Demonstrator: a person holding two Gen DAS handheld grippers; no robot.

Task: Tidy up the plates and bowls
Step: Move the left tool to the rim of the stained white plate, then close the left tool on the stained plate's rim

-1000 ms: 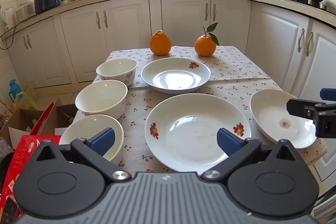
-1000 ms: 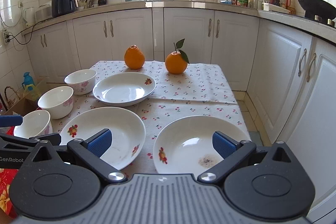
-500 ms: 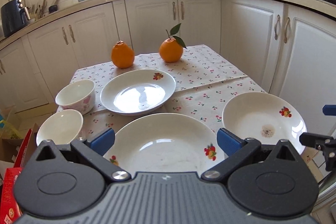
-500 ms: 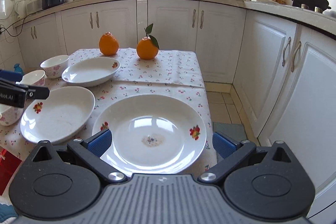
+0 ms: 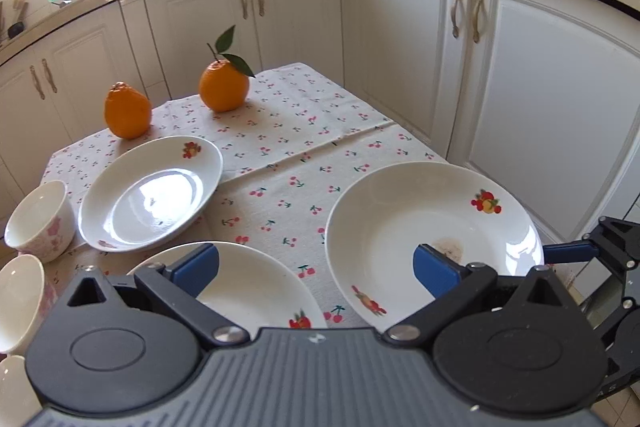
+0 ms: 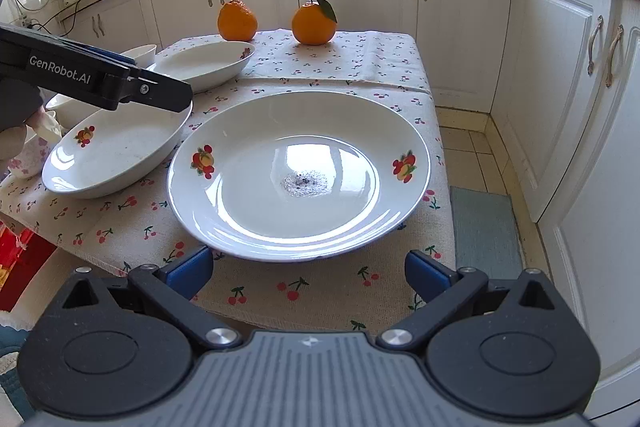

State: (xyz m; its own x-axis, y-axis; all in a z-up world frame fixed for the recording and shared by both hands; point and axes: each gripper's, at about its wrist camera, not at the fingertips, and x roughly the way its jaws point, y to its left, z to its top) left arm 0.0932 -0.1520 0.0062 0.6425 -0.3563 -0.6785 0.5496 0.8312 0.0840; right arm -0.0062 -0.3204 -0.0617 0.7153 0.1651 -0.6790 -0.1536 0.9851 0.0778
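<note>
Three white plates with fruit prints lie on the cherry tablecloth. The near right plate (image 6: 300, 175) (image 5: 432, 231) has a dirty spot in its middle. My right gripper (image 6: 306, 273) is open and empty just in front of its near rim. The middle plate (image 6: 116, 155) (image 5: 248, 287) lies under my left gripper (image 5: 316, 267), which is open and empty above the gap between these two plates. The far plate (image 5: 152, 191) (image 6: 204, 63) sits behind. White bowls (image 5: 40, 219) stand along the left edge.
Two oranges (image 5: 128, 111) (image 5: 224, 87) sit at the far end of the table (image 5: 320, 131). White kitchen cabinets (image 5: 520, 99) run close behind and to the right. A red box (image 6: 20, 259) lies on the floor at the left.
Both grippers have moved right and closer to the table. The left one has swung from the middle plate toward the right plate. The right one has come low to the right plate's near rim.
</note>
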